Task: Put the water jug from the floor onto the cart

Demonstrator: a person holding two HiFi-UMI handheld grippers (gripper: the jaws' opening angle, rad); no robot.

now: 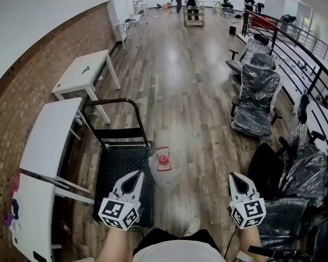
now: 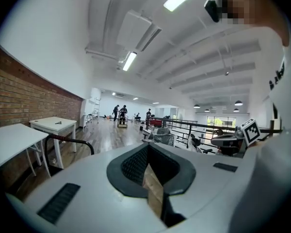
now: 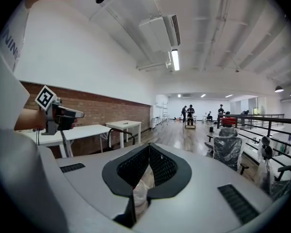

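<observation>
In the head view the clear water jug (image 1: pixel 164 172) with a red cap stands upright on the wooden floor, right against the right edge of the black platform cart (image 1: pixel 120 168). The cart's black push handle (image 1: pixel 112 103) rises at its far end. My left gripper (image 1: pixel 137 174) hovers over the cart's near right corner, just left of the jug, jaws shut and empty. My right gripper (image 1: pixel 235 176) is well to the jug's right, shut, holding nothing. Both gripper views look level down the room over shut jaws (image 2: pixel 148 147) (image 3: pixel 149 147); neither shows the jug plainly.
White tables (image 1: pixel 85 72) (image 1: pixel 49 135) line the brick wall on the left. Plastic-wrapped office chairs (image 1: pixel 256 100) and a black railing (image 1: pixel 309 53) fill the right side. Several people stand round another trolley (image 1: pixel 193 15) at the far end. My shoe (image 1: pixel 191 226) is near the jug.
</observation>
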